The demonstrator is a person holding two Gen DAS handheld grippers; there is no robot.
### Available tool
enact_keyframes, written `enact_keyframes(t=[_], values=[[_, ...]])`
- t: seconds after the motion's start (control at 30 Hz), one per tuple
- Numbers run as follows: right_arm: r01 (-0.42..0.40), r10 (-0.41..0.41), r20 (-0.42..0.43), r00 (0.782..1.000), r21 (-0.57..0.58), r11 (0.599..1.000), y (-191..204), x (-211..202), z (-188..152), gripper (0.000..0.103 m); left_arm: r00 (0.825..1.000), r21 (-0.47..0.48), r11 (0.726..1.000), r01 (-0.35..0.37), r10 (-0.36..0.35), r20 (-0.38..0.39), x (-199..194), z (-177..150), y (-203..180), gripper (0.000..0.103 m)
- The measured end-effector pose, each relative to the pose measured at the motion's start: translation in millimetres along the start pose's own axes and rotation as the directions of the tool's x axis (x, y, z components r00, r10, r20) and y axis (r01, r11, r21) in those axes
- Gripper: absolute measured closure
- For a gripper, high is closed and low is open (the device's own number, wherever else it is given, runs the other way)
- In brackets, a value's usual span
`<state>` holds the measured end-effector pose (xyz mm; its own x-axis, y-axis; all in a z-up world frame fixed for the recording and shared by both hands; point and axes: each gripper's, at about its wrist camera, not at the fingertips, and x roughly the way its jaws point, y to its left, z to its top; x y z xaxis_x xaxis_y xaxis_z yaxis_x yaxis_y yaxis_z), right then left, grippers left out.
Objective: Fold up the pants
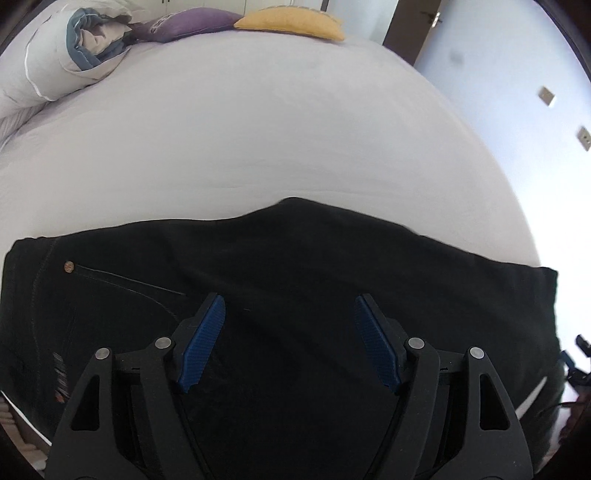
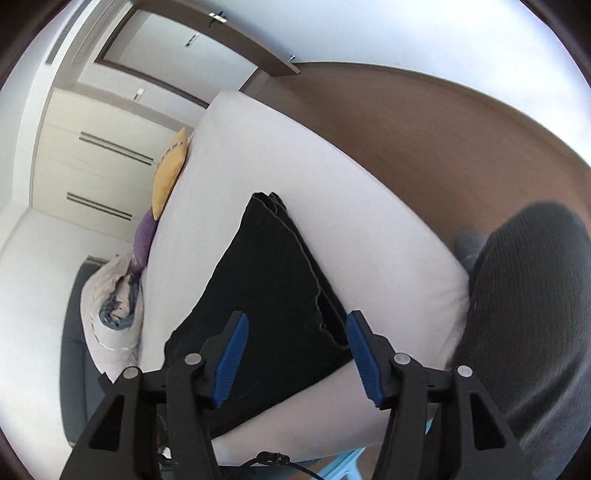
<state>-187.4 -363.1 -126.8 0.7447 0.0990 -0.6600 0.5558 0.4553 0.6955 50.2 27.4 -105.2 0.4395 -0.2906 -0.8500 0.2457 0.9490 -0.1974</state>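
Left wrist view: the left hand-held gripper (image 1: 290, 345) hangs above the black pants (image 1: 295, 266), its blue pads (image 1: 205, 343) spread apart with nothing between them, so it is released. The pants lie folded flat on the white bed (image 1: 240, 129), filling the lower half of the picture from 9 o'clock to 3 o'clock, with a small metal rivet (image 1: 69, 266) at 9 o'clock. At 11 o'clock a rolled duvet (image 1: 55, 55) sits on the bed, and at 12 o'clock a purple cushion (image 1: 188, 22) lies just beside a yellow cushion (image 1: 291, 22).

Right wrist view: the right hand-held gripper (image 2: 297, 360) is also released, the jaws apart and clear of the cloth. The pants (image 2: 266, 280) lie near the bed's (image 2: 369, 221) edge, stacked layers showing along their side toward 1 o'clock. The yellow cushion (image 2: 170, 173) and purple cushion (image 2: 144, 236) are at 10 o'clock, the duvet (image 2: 114, 306) at 8 o'clock. A person's dark-clad leg (image 2: 532, 314) fills 4 o'clock, beside the bed.
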Motion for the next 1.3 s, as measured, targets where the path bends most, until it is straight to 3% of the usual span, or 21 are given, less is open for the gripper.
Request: enact_keyframes(t=[0.17, 0.27, 0.4, 0.43, 0.5, 0.57, 0.73, 0.83, 0.93, 1.0, 1.1, 1.13, 1.3], values=[[-0.022, 0.026, -0.028, 0.999, 0.136, 0.991, -11.6, 13.3, -28.3, 0.043, 0.984, 0.035, 0.984, 0.176, -0.177, 0.021, -6.9, -6.6, -73.0, 0.03], [-0.017, 0.022, -0.026, 0.999, 0.173, 0.985, -20.9, 18.8, -30.7, 0.043, 0.968, 0.078, 0.965, 0.252, -0.252, -0.015, 1.6, -22.4, -119.8, 0.03], [-0.062, 0.061, 0.009, 0.998, 0.227, 0.972, -32.8, 24.6, -28.3, 0.04, 0.955, 0.096, 0.951, 0.295, -0.29, -0.066, 32.9, -28.4, -164.1, 0.03], [-0.092, 0.089, 0.024, 0.996, 0.241, 0.966, -35.4, 25.3, -26.6, 0.038, 0.95, 0.089, 0.947, 0.309, -0.303, -0.08, 31.5, -51.7, -178.9, 0.03], [-0.125, 0.117, 0.05, 0.992, 0.246, 0.961, -38.4, 25.4, -23.7, 0.035, 0.941, 0.068, 0.942, 0.329, -0.321, -0.105, 44.6, -67.1, -182.7, 0.03], [-0.151, 0.138, 0.067, 0.988, 0.254, 0.955, -37.1, 28.6, -23.3, 0.035, 0.948, 0.057, 0.95, 0.306, -0.298, -0.113, 79.1, -56.7, -180.7, 0.03], [-0.243, 0.232, 0.073, 0.97, 0.265, 0.933, -31.8, 37.7, -25.5, 0.035, 0.944, 0.039, 0.95, 0.311, -0.304, -0.131, 93.0, -55.3, -172.6, 0.03], [-0.253, 0.239, 0.084, 0.967, 0.262, 0.932, -27.3, 44.2, -26.1, 0.035, 0.939, 0.004, 0.949, 0.315, -0.312, -0.146, 93.4, -51.3, -164.4, 0.031], [-0.255, 0.236, 0.102, 0.966, 0.272, 0.928, -26.6, 47.9, -24.7, 0.037, 0.946, 0.0, 0.957, 0.289, -0.286, -0.152, 91.1, -45.3, -167.6, 0.031], [-0.251, 0.229, 0.109, 0.967, 0.269, 0.93, -24.0, 45.9, -22.8, 0.043, 0.953, 0.019, 0.964, 0.265, -0.259, -0.155, 83.4, -41.6, -160.9, 0.031], [-0.234, 0.216, 0.098, 0.971, 0.248, 0.94, -18.4, 55.0, -17.7, 0.074, 0.961, 0.043, 0.97, 0.239, -0.229, -0.157, 81.3, -40.7, -162.6, 0.031], [-0.225, 0.209, 0.088, 0.974, 0.251, 0.942, -18.2, 58.8, -16.2, 0.079, 0.961, 0.044, 0.97, 0.239, -0.229, -0.158, 80.9, -40.2, -161.1, 0.031], [-0.2, 0.187, 0.077, 0.979, 0.226, 0.953, -15.0, 60.4, -12.6, 0.088, 0.952, 0.022, 0.963, 0.268, -0.261, -0.16, 77.1, -35.9, -143.1, 0.032]])
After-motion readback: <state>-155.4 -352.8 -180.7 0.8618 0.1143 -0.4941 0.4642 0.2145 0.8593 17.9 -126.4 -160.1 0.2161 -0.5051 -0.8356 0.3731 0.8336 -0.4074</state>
